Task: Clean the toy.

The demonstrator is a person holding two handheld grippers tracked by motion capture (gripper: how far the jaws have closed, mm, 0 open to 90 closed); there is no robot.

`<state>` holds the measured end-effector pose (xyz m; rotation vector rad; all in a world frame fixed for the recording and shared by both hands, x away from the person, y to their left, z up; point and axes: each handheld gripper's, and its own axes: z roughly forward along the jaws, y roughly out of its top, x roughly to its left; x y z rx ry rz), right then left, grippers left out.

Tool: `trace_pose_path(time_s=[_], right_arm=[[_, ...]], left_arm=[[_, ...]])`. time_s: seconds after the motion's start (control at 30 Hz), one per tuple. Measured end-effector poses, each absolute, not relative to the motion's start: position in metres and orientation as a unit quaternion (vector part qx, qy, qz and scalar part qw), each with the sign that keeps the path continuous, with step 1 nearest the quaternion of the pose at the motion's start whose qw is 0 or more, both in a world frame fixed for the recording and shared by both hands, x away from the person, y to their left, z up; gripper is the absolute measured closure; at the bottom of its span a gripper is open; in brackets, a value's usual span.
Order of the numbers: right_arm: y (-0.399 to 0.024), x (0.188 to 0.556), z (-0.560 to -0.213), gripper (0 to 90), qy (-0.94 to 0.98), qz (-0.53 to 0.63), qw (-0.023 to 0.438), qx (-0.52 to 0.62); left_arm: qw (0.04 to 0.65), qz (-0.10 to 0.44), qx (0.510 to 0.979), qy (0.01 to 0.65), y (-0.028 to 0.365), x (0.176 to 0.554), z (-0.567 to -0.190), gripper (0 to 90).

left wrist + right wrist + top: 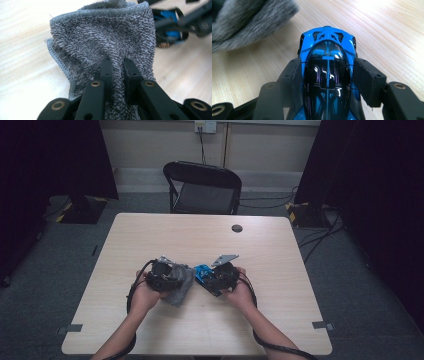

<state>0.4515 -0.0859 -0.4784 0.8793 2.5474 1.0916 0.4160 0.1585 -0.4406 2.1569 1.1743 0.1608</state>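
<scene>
A grey terry cloth (100,32) hangs bunched in my left gripper (117,62), whose jaws are shut on a pinch of it. In the high view the cloth (181,287) droops to the table just left of centre, below the left gripper (176,277). A glossy blue and black toy car (327,40) sits nose-forward between the pads of my right gripper (327,67), which is shut on its sides. The car (202,272) and the right gripper (209,276) are just right of the cloth. From the left gripper view the car (170,17) shows past the cloth's right edge.
The light wooden table (200,330) has a round dark grommet (237,228) near its far edge. A black folding chair (202,187) stands behind the table. Cables trail on the grey floor at the right, and dark curtains flank both sides.
</scene>
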Motion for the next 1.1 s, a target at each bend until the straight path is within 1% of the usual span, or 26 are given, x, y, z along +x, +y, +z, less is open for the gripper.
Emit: trace_pose_path(time_s=[0.3,0.5,0.77,1.1], right_arm=[[-0.086,0.451,-0.478,41.7,0.870,0.373,0.116,0.302],[-0.086,0.451,-0.479,41.7,0.868,0.376,0.117,0.301],[-0.087,0.451,-0.479,41.7,0.868,0.377,0.117,0.301],[-0.087,0.451,-0.479,41.7,0.868,0.377,0.118,0.300]], left_arm=[[0.310,0.079,0.809,0.492,0.162,0.442,-0.453,80.4],[0.292,0.087,0.802,0.514,0.158,0.452,-0.458,80.2],[0.250,0.104,0.821,0.502,0.137,0.454,-0.468,80.1],[0.242,0.091,0.836,0.485,0.128,0.447,-0.466,80.3]])
